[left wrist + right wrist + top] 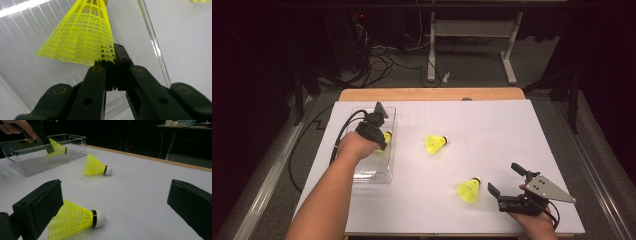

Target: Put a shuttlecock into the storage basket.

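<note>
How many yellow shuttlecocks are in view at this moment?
3. One shuttlecock is pinched by its skirt in the left gripper over the clear box. One lies mid-table. One lies just ahead of the open right gripper.

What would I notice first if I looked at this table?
The bright yellow shuttlecocks jump out. One shuttlecock is pinched by its skirt edge in the left gripper over the clear plastic box at the table's left; the middle shuttlecock lies on the white table. The near shuttlecock lies beside the open right gripper.
</note>
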`<state>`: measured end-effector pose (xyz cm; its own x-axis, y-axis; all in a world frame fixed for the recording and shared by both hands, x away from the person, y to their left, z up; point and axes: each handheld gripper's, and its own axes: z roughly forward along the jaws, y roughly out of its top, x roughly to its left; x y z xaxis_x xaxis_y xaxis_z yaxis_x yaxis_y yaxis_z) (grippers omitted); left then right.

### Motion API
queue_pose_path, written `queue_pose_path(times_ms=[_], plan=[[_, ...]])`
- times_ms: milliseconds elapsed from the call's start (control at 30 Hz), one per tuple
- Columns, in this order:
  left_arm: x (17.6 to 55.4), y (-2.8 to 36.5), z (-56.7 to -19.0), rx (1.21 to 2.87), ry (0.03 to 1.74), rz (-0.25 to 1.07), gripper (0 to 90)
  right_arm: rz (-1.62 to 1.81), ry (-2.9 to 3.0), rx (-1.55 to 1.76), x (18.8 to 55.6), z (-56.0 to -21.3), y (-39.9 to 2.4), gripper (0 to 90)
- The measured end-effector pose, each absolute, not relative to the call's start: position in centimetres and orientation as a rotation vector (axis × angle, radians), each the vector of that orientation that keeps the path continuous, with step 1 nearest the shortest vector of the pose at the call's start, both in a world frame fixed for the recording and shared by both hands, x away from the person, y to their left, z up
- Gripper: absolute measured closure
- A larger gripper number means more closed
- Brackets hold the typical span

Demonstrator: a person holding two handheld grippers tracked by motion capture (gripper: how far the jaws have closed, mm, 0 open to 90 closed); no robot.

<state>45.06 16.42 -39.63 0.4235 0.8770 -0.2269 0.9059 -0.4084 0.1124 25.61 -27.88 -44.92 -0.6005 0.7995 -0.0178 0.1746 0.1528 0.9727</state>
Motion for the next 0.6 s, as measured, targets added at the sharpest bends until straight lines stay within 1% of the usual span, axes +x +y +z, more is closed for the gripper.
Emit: queue_pose_path(times_ms=[600], plan=[[45.0,16.4,-41.4,2.459,1.561,-0.235,87.8,1.475,1.886,0.927,25.6,-44.9,-27.9,0.9]])
